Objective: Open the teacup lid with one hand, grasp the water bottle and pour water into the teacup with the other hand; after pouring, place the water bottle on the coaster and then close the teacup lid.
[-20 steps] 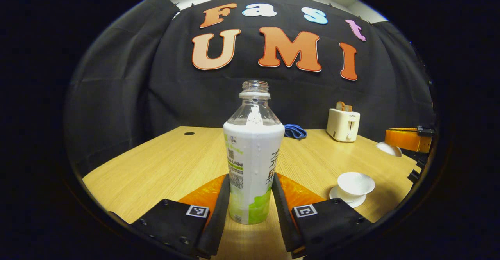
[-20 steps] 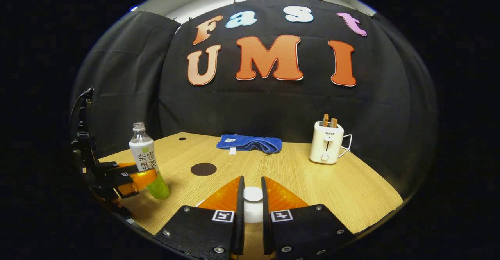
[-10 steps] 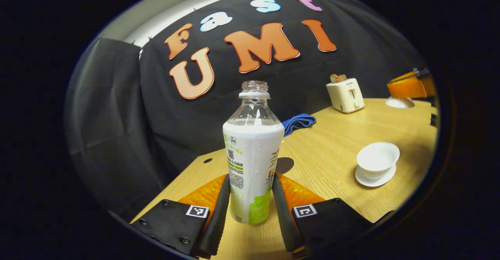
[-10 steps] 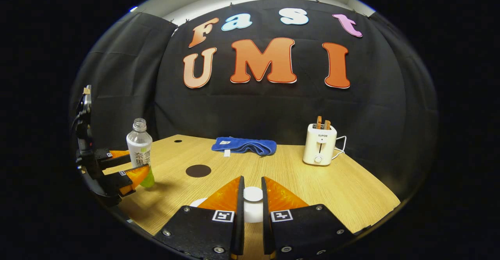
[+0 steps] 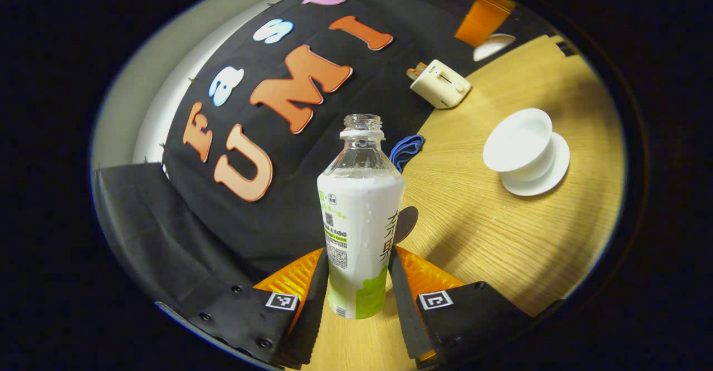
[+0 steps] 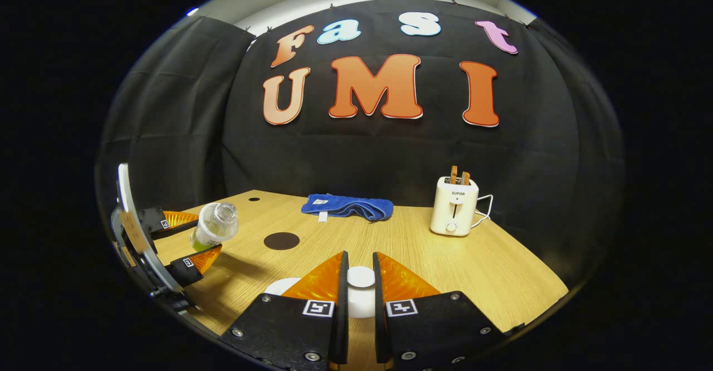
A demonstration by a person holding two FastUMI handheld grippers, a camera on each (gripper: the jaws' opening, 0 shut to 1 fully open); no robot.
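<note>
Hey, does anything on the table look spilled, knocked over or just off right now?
No spill shows. The uncapped water bottle is tilted, but the left gripper grips it, away from the open teacup. The right gripper holds the teacup lid.

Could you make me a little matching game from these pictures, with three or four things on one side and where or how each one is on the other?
Things:
1. water bottle
2. teacup
3. teacup lid
4. toaster

States:
A. stands at the back of the table, slices sticking up
B. open, on its saucer
C. tilted, gripped by the left claw
D. pinched by the right claw

Pairs: 1-C, 2-B, 3-D, 4-A
</note>
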